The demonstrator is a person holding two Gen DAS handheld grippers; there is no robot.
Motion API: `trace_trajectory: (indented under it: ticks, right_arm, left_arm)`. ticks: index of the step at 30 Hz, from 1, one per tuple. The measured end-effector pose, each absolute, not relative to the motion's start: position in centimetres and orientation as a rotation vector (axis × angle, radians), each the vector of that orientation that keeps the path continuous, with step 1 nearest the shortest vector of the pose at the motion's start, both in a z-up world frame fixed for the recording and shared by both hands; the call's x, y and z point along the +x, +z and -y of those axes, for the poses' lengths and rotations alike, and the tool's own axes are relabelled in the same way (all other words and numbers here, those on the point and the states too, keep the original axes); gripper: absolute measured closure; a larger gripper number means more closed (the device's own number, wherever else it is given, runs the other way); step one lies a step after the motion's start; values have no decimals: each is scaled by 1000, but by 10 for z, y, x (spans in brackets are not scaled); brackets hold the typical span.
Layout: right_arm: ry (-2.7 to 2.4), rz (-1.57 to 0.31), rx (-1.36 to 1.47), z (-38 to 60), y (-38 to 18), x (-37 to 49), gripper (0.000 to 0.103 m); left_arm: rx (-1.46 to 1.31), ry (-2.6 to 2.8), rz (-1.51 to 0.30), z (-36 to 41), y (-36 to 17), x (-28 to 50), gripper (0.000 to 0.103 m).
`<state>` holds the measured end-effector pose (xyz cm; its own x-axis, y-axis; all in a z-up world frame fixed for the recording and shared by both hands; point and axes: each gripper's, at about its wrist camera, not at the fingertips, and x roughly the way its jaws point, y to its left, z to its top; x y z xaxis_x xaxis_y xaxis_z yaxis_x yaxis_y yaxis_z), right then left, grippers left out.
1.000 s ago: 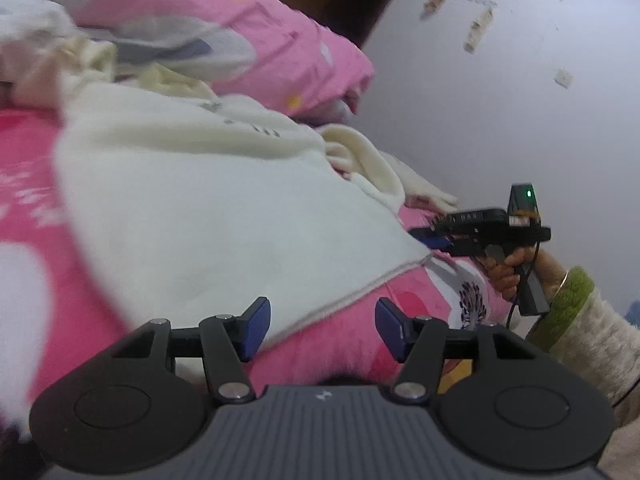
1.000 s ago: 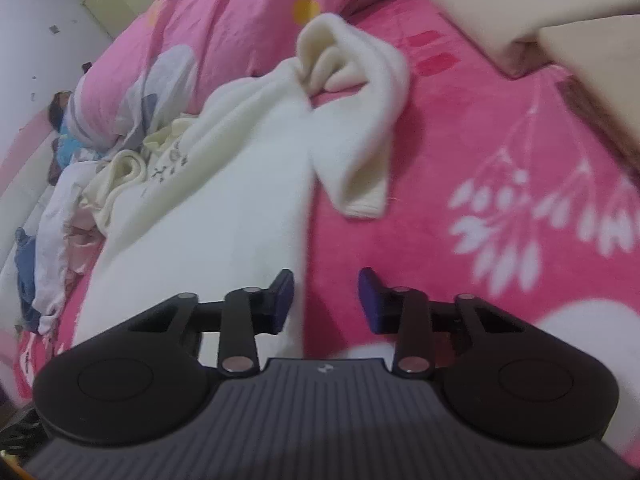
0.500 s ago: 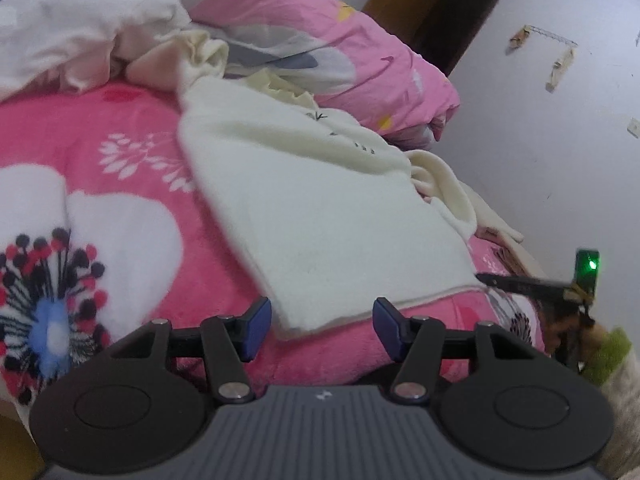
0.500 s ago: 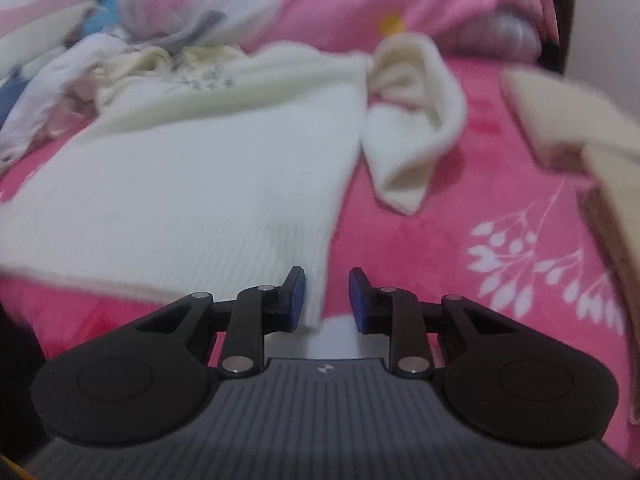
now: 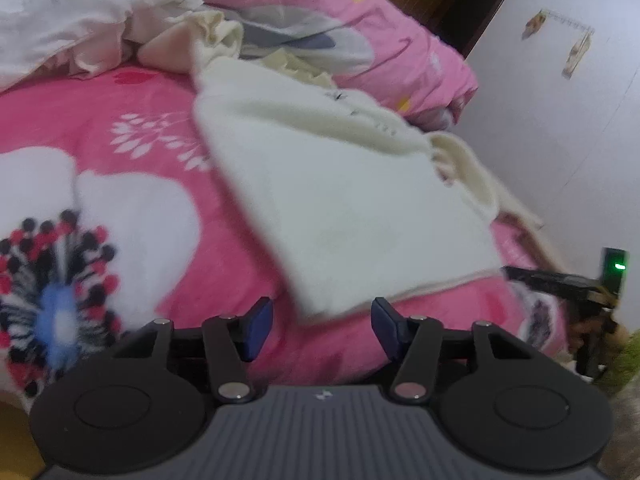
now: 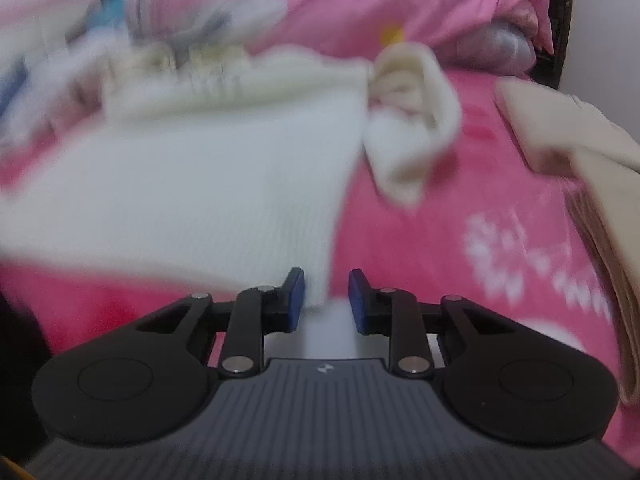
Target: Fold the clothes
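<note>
A cream knitted sweater (image 5: 340, 200) lies spread flat on the bed's pink flowered bedspread (image 5: 132, 168), its hem toward the cameras and its neck toward the pink quilt (image 5: 360, 32) bunched at the far side. One sleeve (image 6: 416, 136) lies crumpled and doubled back beside the body on the right. The left gripper (image 5: 322, 326) hovers just short of the hem's left corner with its jaws wide apart and nothing between them. The right gripper (image 6: 326, 300) sits at the hem's right corner; its jaws are parted by a narrower gap, and the corner of the knit appears to reach into that gap without being pinched, though blur leaves the contact unsure. The sweater looks soft, thick and light; it will likely drape and sag between two holds instead of keeping any shape, and the ribbed hem should give the firmest, least stretchy edge to take. A hold on each hem corner, pinching both layers, would probably carry the body evenly; the loose sleeve is likely to trail or flop unless laid across the body. A stack of folded beige clothes (image 6: 568, 136) rests at the far right, and unsorted pale garments (image 5: 80, 20) are heaped at the back left.
</note>
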<state>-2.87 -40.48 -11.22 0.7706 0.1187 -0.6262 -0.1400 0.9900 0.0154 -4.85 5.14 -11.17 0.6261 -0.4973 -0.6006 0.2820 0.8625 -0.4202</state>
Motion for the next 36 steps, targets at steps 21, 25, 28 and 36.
trace_trajectory:
  ticks: [21, 25, 28, 36]
  right_arm:
    - [335, -686, -192, 242, -94, -31, 77]
    - [463, -615, -177, 197, -68, -53, 77]
    - [572, -568, -271, 144, -65, -66, 80]
    - [599, -698, -344, 96, -105, -34, 81]
  left_arm:
    - [-461, -445, -679, -115, -109, -45, 53]
    - [-488, -385, -672, -138, -111, -37, 55]
    - [-489, -368, -661, -150, -111, -35, 56]
    - [-506, -398, -642, -161, -117, -35, 57]
